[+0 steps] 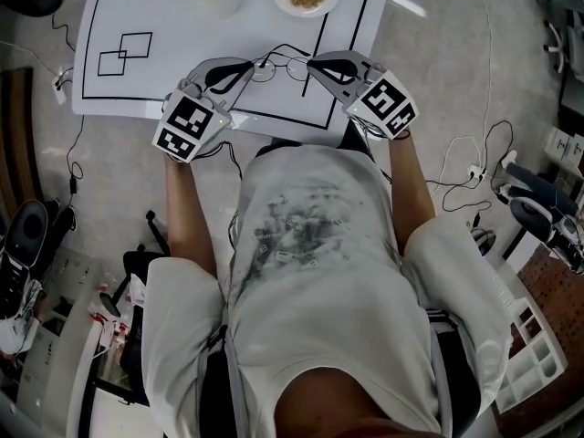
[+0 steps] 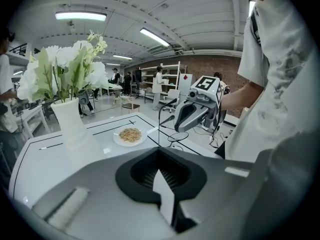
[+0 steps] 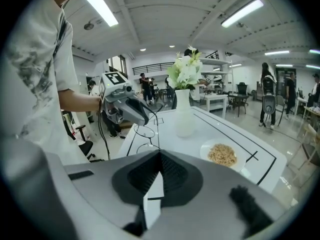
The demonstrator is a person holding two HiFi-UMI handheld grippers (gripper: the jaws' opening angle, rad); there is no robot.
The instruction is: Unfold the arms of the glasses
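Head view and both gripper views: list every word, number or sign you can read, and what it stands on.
No readable text anywhere.
Marker cubes on the left gripper and right gripper: black-and-white square patterns, no letters.
Print on the shirt: grey, too blurred to read.
Marks on the table: black lines and squares only.
On the glasses, clamped by both grippers: no marking visible.
The red diamond on far shelving: too small to read.
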